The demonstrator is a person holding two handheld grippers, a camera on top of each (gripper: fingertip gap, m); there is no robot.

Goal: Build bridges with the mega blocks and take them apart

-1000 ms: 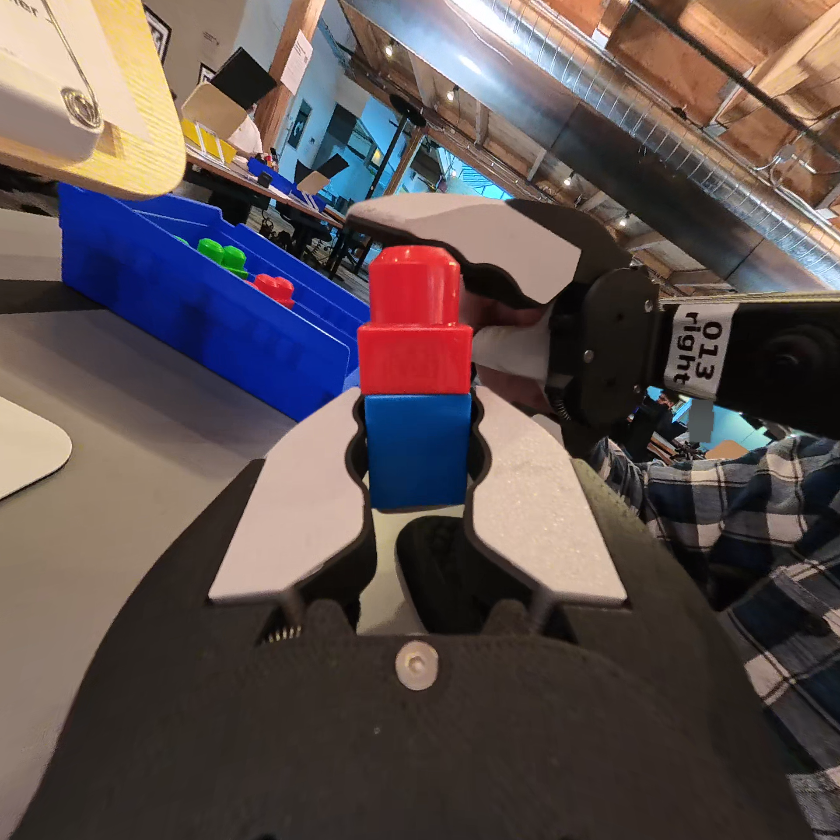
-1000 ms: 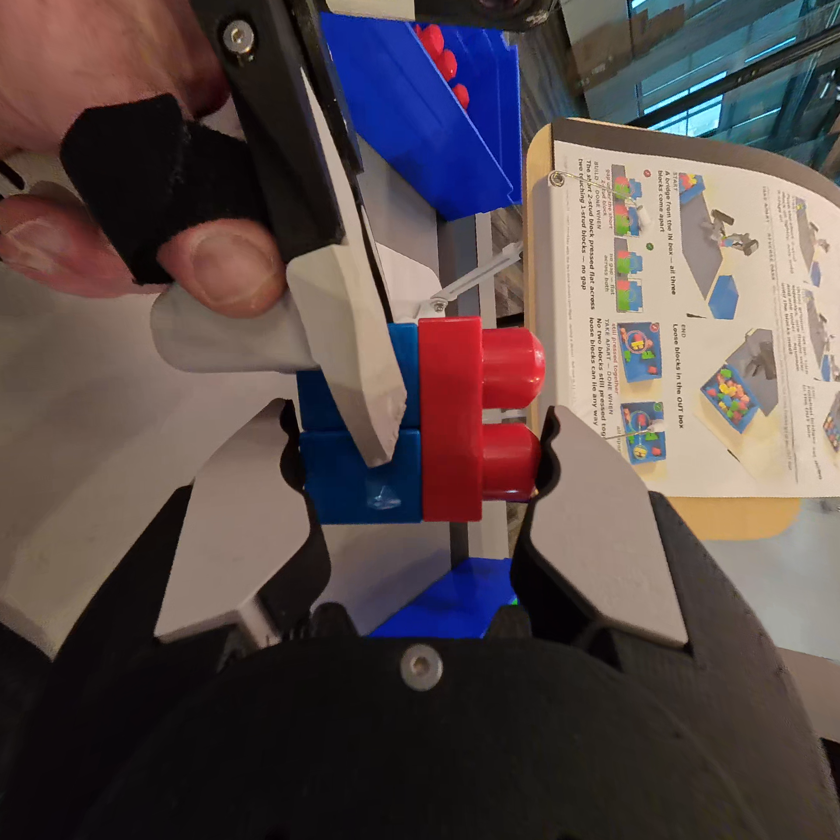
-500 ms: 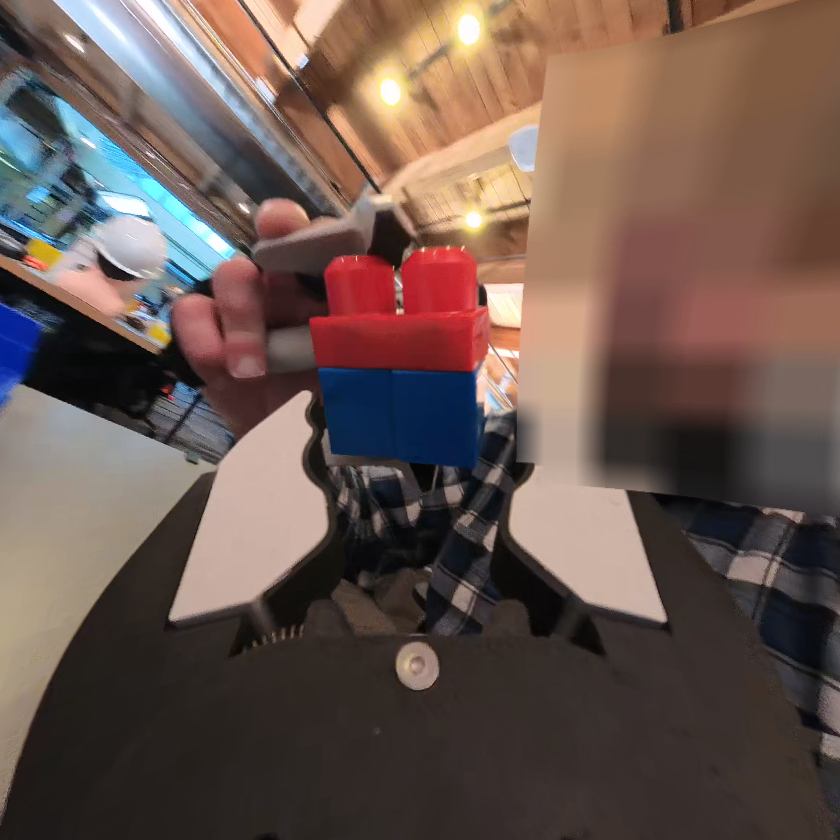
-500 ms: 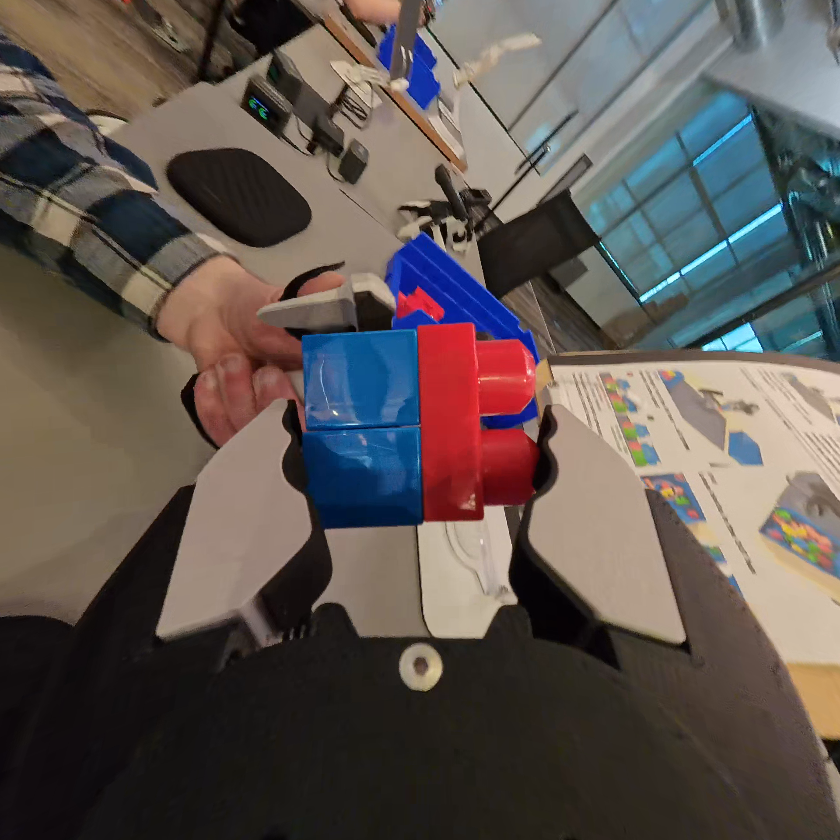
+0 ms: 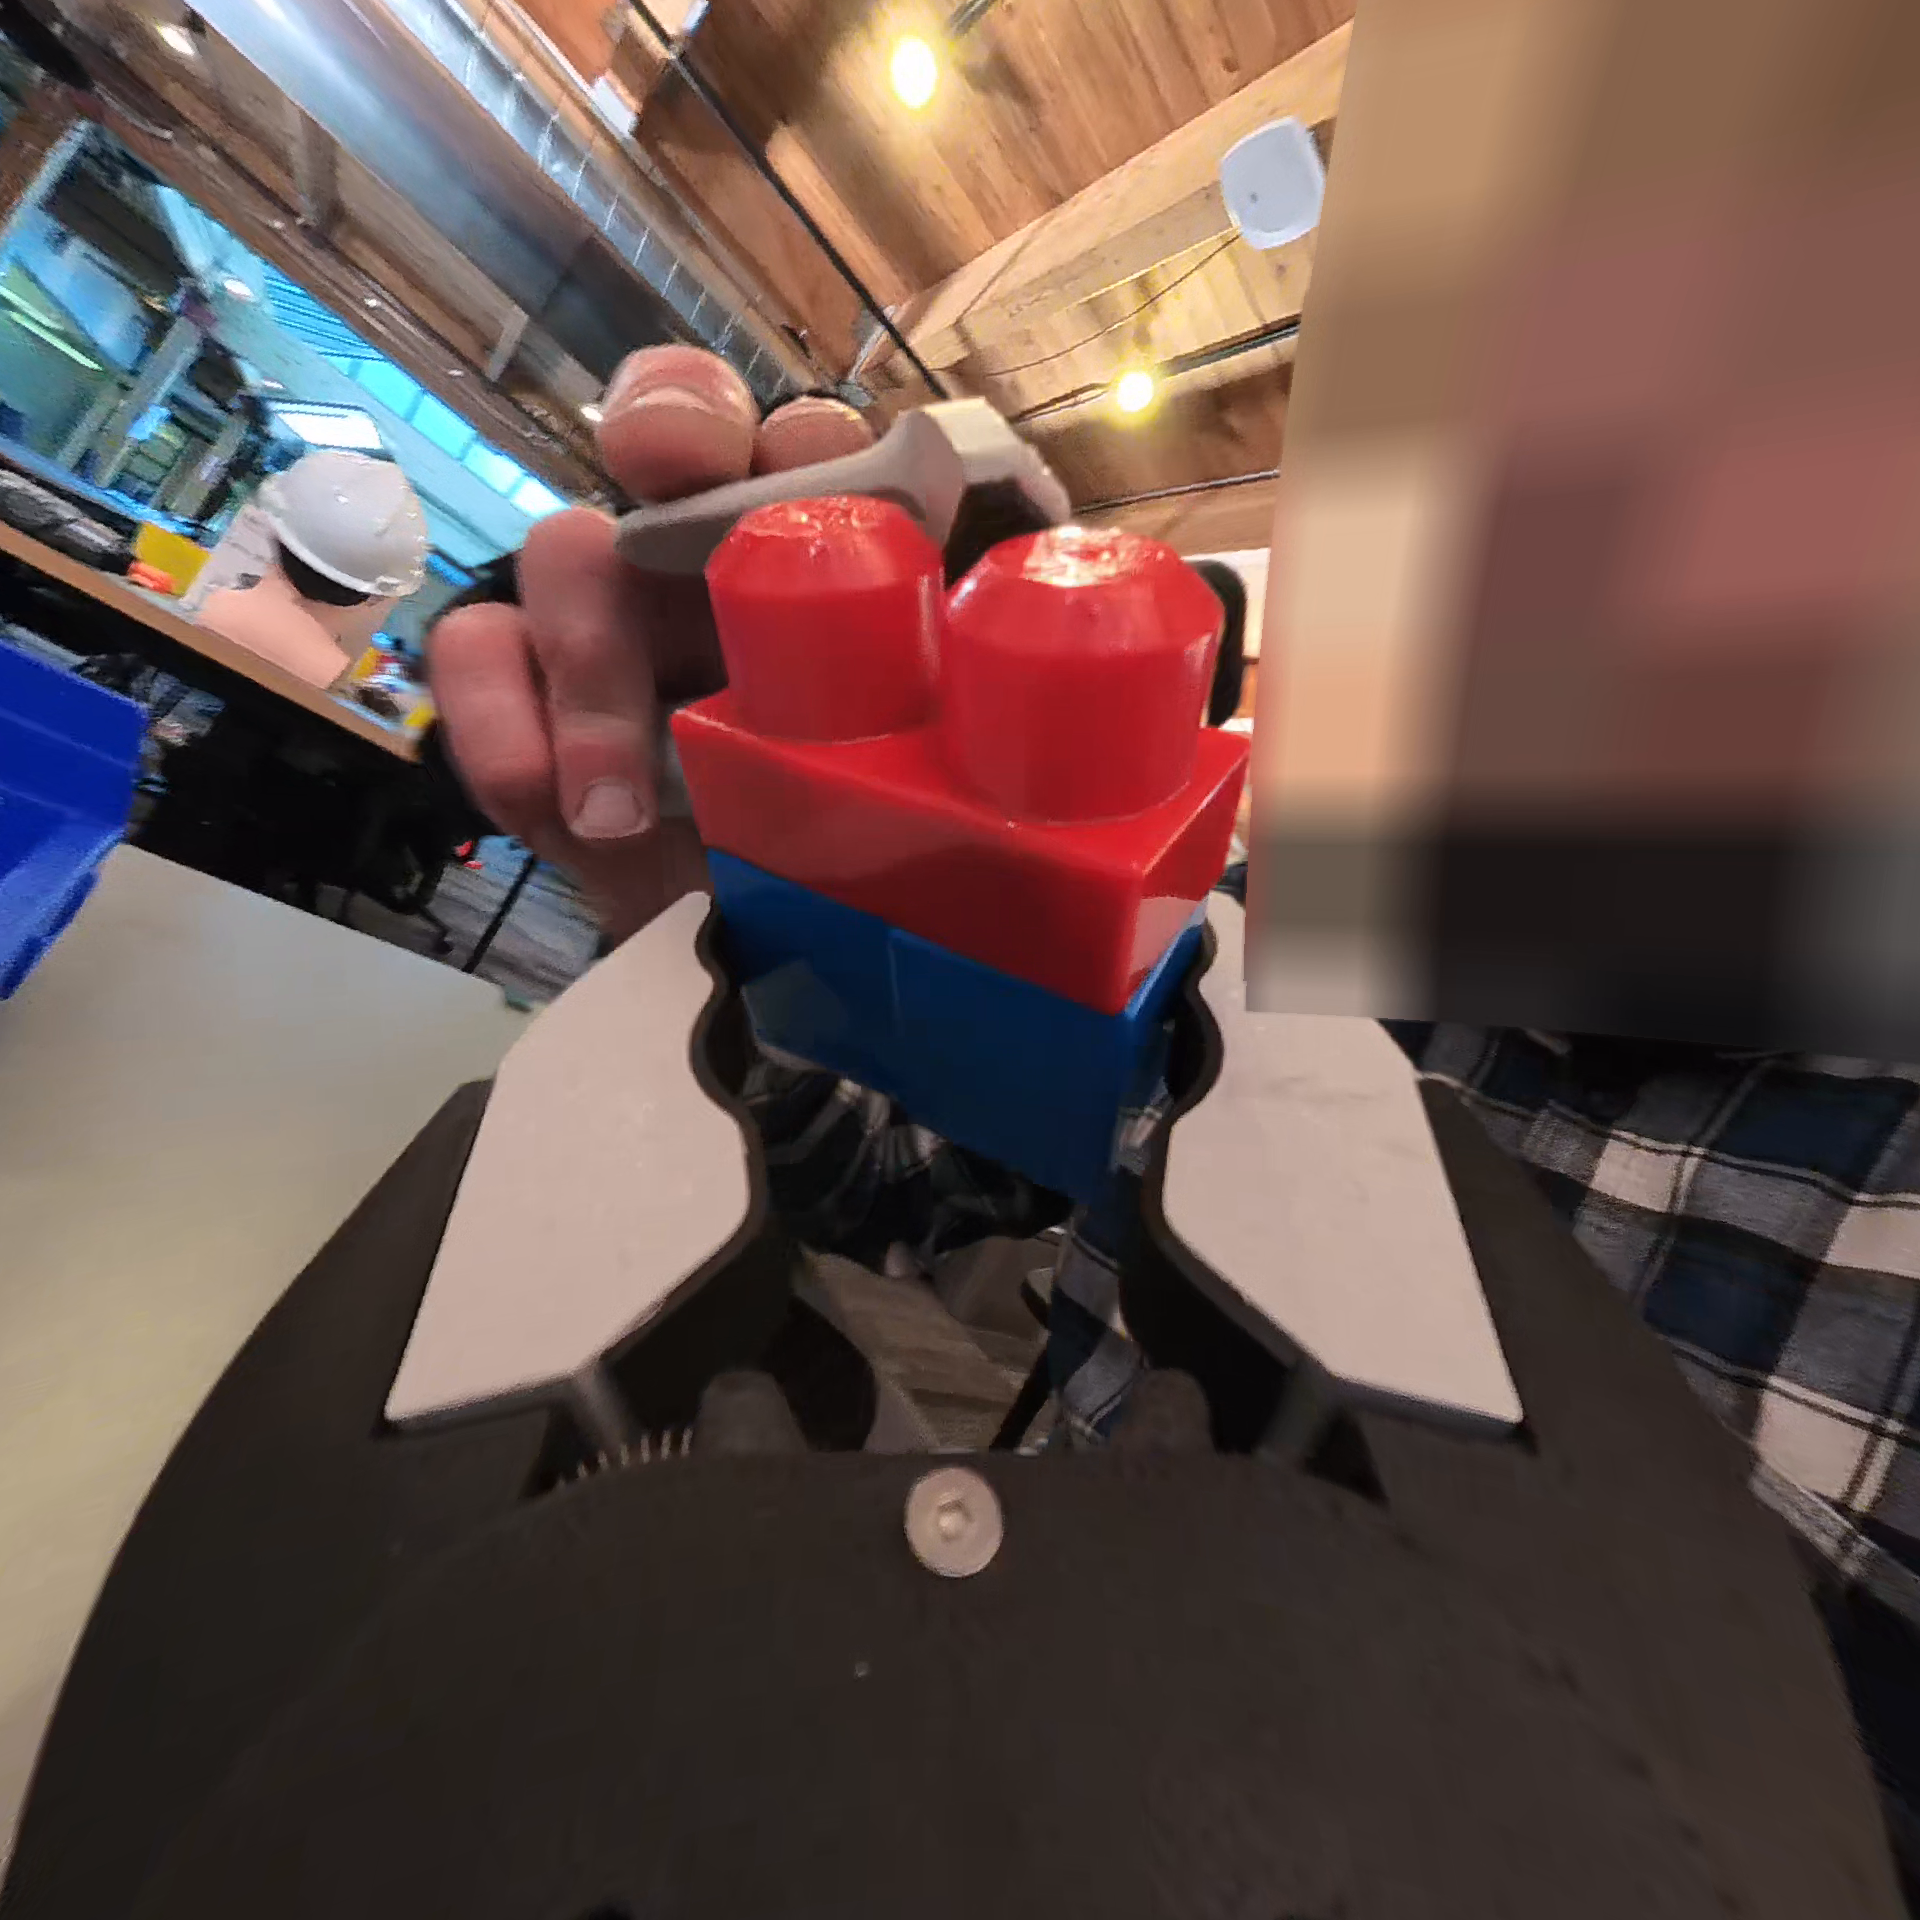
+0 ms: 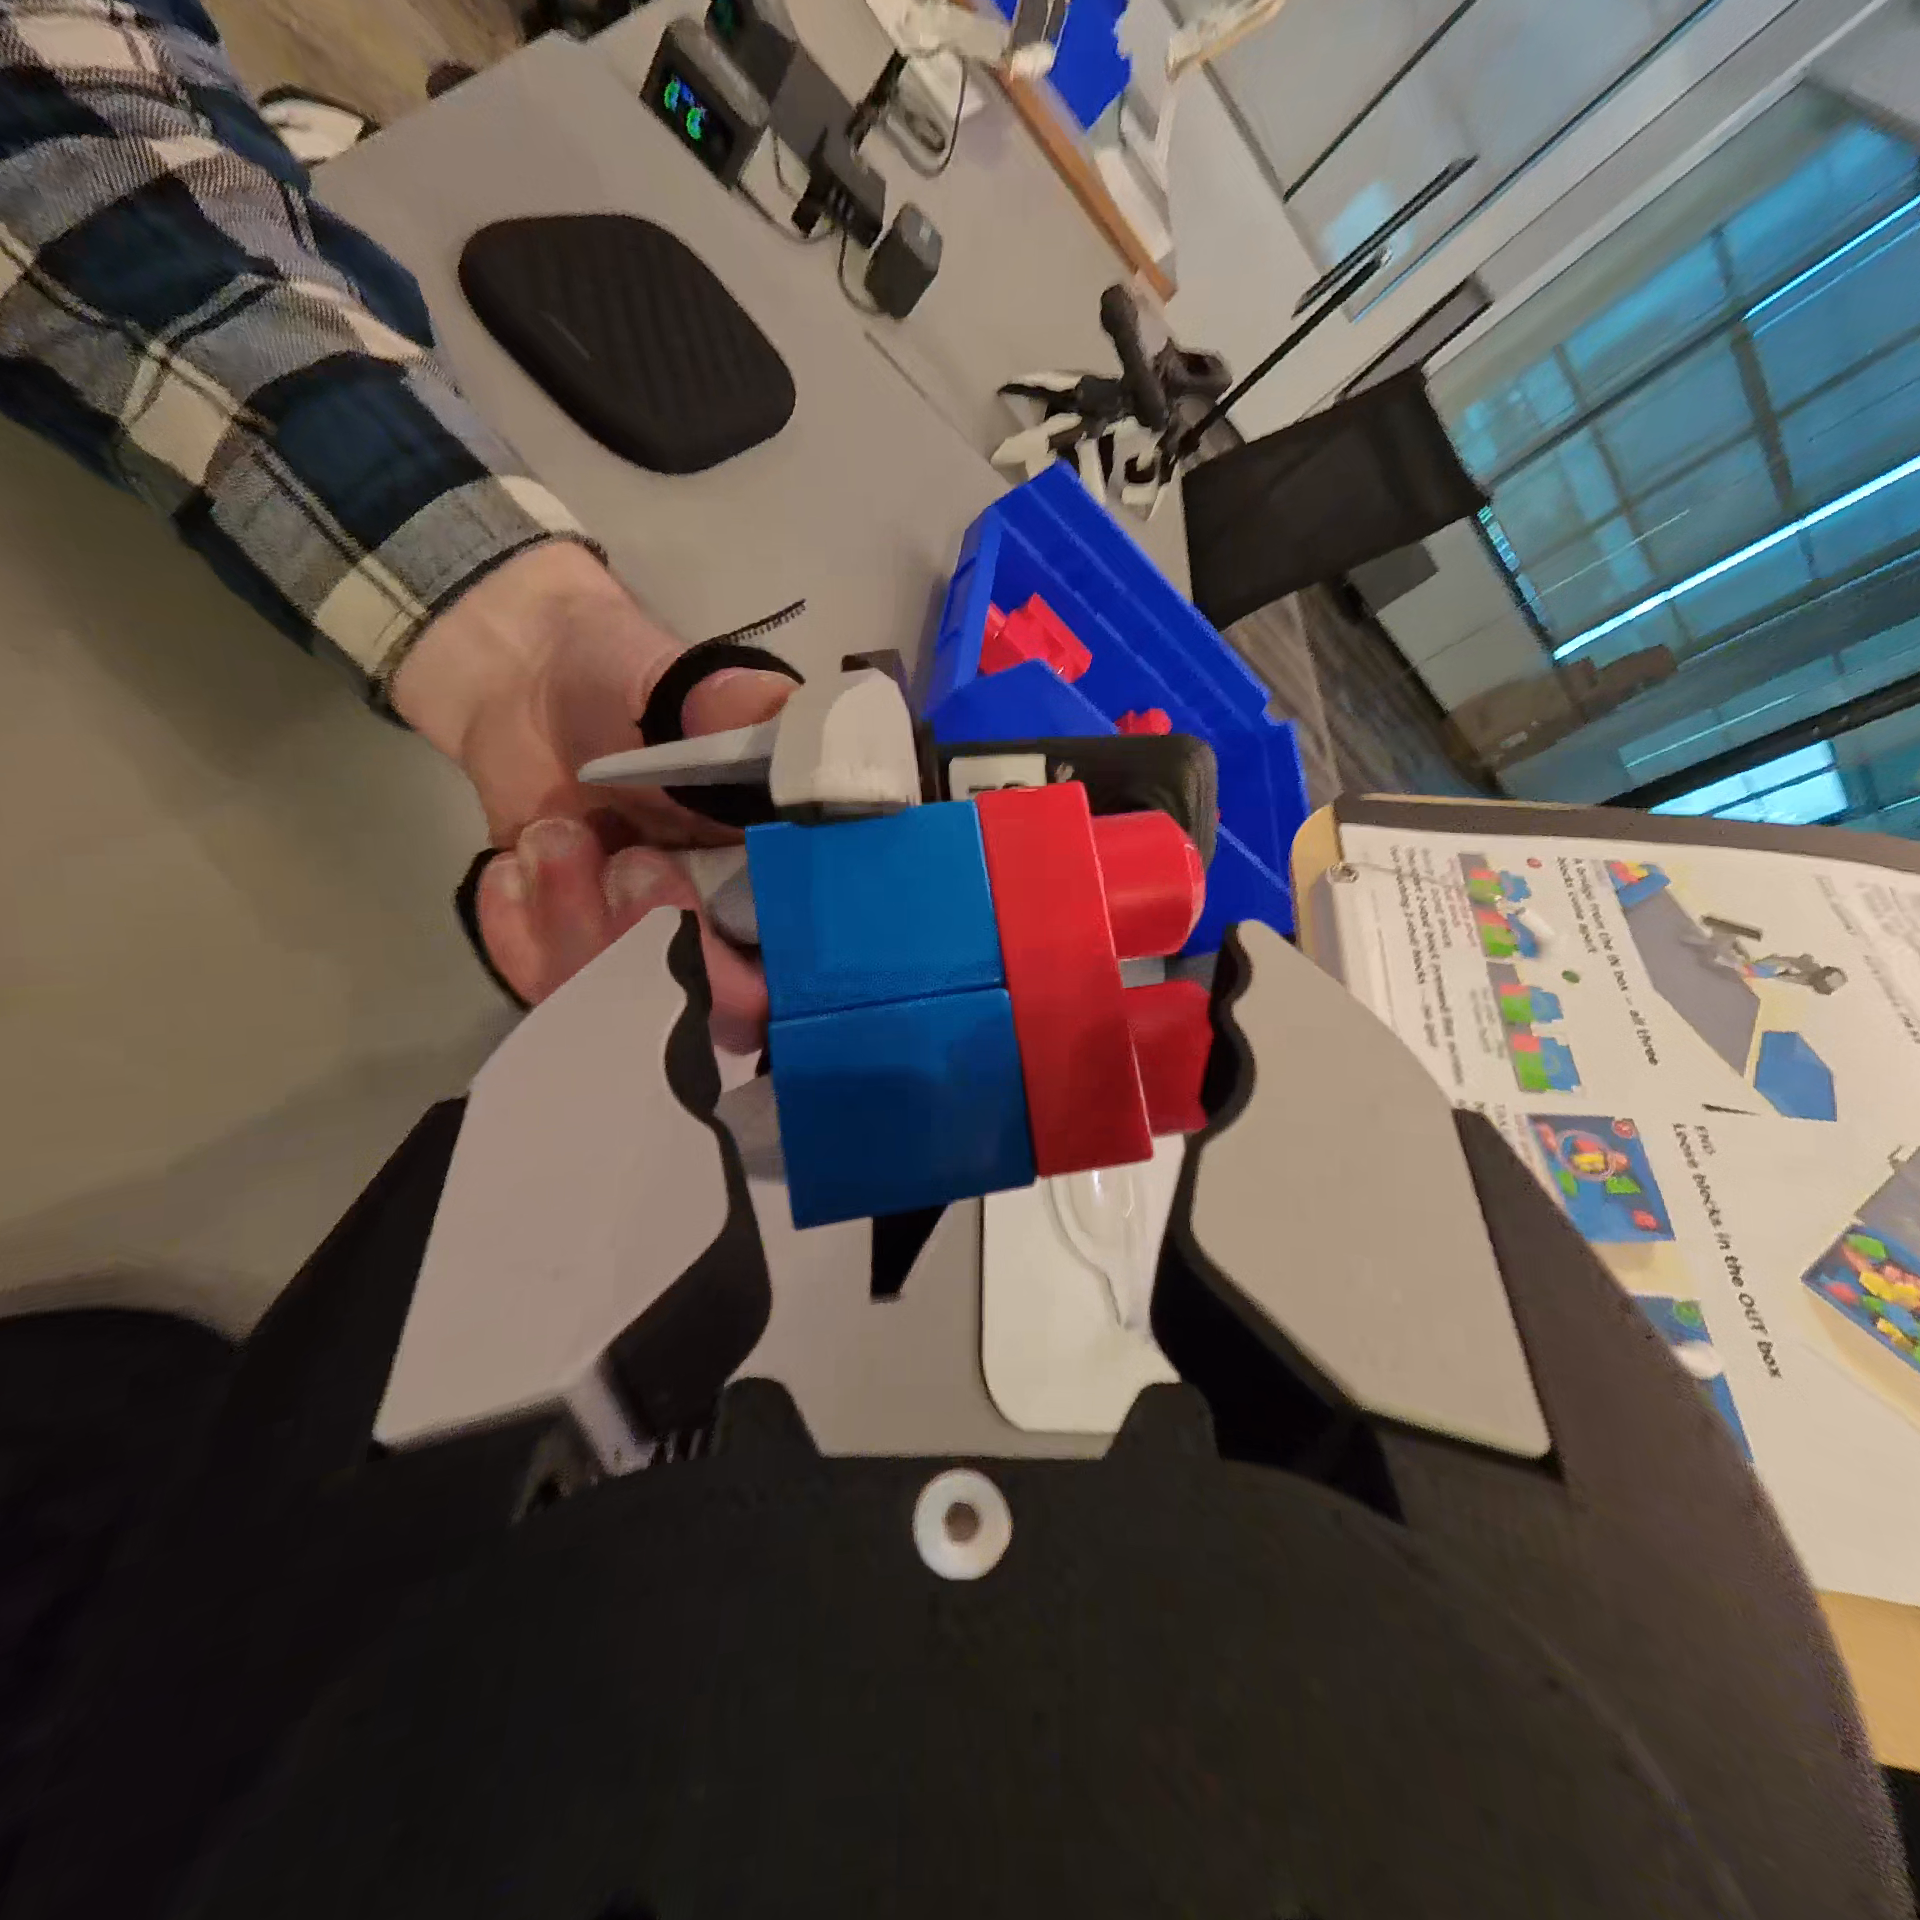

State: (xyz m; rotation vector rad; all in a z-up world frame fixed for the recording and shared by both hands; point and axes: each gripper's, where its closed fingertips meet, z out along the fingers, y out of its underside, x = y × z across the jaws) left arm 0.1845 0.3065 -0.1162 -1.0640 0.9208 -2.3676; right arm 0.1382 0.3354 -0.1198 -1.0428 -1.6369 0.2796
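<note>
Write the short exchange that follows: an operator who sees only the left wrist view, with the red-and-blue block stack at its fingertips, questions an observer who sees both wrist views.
Operator: What sits past the stack that I can't see?
Observer: In the right wrist view, a blue bin holding red blocks shows just beyond it.
Operator: Anything else close by?
Observer: An illustrated instruction sheet on a wooden clipboard lies to the right of the stack in that view.

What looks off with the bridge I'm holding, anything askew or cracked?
Nothing stands out: the red block sits flush across both blue blocks, which touch side by side, clamped in the left gripper.
</note>
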